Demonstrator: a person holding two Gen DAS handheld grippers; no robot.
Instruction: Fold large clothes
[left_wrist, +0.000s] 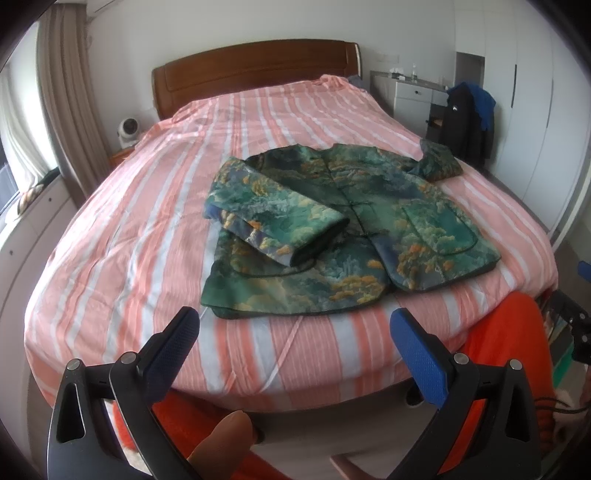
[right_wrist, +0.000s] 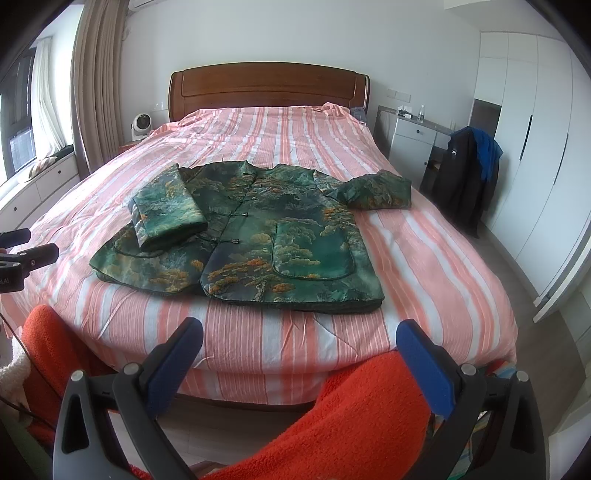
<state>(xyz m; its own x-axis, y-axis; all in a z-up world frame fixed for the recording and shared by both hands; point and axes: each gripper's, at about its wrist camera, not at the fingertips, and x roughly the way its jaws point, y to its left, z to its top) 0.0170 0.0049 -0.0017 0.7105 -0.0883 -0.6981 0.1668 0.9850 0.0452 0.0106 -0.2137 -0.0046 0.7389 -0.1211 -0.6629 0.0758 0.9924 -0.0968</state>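
Bedroom with a wide bed (right_wrist: 424, 258) in pink and white stripes, wooden headboard (right_wrist: 267, 88) behind. Spread flat near the bed's foot edge, a green patterned jacket (right_wrist: 280, 236), one sleeve (right_wrist: 166, 210) folded across its front, the other sleeve (right_wrist: 376, 192) bunched out beside it. Short of the bed, left gripper (left_wrist: 295, 347) gaping wide, empty. Right gripper (right_wrist: 299, 354) likewise wide apart, holding nothing, above orange fleece (right_wrist: 362, 417).

Daylit bedroom (right_wrist: 258, 48), perhaps white wardrobes (right_wrist: 532, 110)
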